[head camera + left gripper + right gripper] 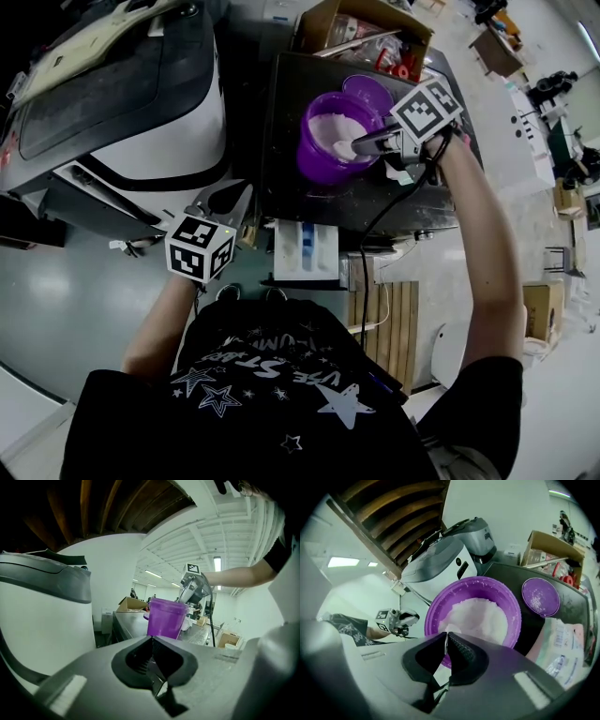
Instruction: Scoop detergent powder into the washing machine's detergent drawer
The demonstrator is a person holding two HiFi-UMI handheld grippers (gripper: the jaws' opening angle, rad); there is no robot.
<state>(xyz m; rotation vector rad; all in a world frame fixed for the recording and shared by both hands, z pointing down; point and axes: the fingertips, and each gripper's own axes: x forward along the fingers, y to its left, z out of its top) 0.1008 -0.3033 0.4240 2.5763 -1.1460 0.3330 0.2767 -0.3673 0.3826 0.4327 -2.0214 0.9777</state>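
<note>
Nearest the person, the left gripper [151, 640] has its jaws pressed together on nothing and is held off to the side of the white appliance [178, 131]. Its own view shows the purple tub [314, 164] only side-on, upright on the black top [291, 103], with the contents hidden. Only the head view shows the detergent drawer [307, 250], white with a blue section, jutting from that top's near edge. Beyond it, the right gripper [445, 641] pinches the thin white handle of the scoop [349, 147]. The scoop's long axis runs from the jaws leftward into the tub, bowl end in the white powder [480, 616]. Farther back lie the purple lid [540, 597] and a cardboard box [323, 23].
</note>
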